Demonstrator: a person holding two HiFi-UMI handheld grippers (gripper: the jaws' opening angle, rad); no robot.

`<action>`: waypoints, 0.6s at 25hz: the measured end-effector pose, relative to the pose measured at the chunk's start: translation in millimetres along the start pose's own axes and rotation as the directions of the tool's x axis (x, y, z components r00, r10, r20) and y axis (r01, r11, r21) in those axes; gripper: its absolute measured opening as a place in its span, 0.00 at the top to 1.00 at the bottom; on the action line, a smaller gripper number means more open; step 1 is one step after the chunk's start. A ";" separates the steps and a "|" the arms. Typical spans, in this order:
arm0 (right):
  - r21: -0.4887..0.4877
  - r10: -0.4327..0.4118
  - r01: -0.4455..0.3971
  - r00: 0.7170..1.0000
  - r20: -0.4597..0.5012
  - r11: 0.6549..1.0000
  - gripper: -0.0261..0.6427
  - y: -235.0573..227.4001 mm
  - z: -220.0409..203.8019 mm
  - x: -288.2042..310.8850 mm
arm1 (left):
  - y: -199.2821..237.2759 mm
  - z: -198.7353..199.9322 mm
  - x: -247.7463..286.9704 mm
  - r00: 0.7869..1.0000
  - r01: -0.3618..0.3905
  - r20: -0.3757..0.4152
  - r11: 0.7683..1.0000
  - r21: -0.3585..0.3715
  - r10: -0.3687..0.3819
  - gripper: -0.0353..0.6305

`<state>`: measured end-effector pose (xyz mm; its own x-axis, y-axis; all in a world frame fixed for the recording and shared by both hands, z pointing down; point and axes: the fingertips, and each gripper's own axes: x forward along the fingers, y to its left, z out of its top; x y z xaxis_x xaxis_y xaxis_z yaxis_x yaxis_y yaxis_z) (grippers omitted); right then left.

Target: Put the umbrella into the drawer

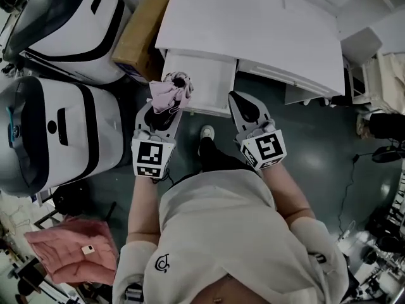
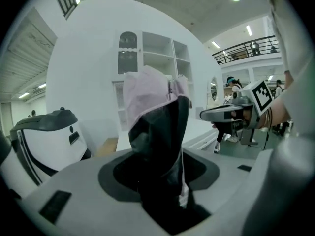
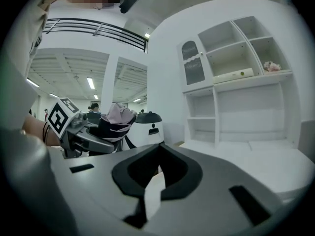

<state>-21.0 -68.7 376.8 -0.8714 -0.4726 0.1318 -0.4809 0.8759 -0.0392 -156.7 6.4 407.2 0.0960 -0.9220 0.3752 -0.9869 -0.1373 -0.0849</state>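
A folded pink and black umbrella (image 1: 169,92) stands up between the jaws of my left gripper (image 1: 166,109), which is shut on it. In the left gripper view the umbrella (image 2: 155,132) fills the middle between the jaws. It hangs just at the front left corner of the open white drawer (image 1: 212,81). My right gripper (image 1: 243,106) is level with it on the right, in front of the drawer, shut with nothing in it. The right gripper view shows its jaws (image 3: 156,173) together, and the umbrella (image 3: 115,119) off to the left.
The drawer belongs to a white desk (image 1: 253,24) with white shelves (image 3: 236,73) above. Two big white and black housings (image 1: 57,132) (image 1: 69,24) and a cardboard box (image 1: 142,30) stand left. A pink cloth (image 1: 69,249) lies lower left. The person's shoe (image 1: 207,133) is below the drawer.
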 end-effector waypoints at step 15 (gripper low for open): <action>0.091 -0.124 0.131 0.989 -0.087 0.987 0.95 -110.5 -43.6 69.8 | 1.9 -53.9 188.0 0.924 0.335 -0.227 0.937 0.095 -0.307 0.60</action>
<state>-24.5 -194.2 433.5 -0.7936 -0.5669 0.2209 -0.5980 0.7938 -0.1111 -147.6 -147.6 527.3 0.3624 -0.7279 0.5821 -0.8806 -0.4719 -0.0419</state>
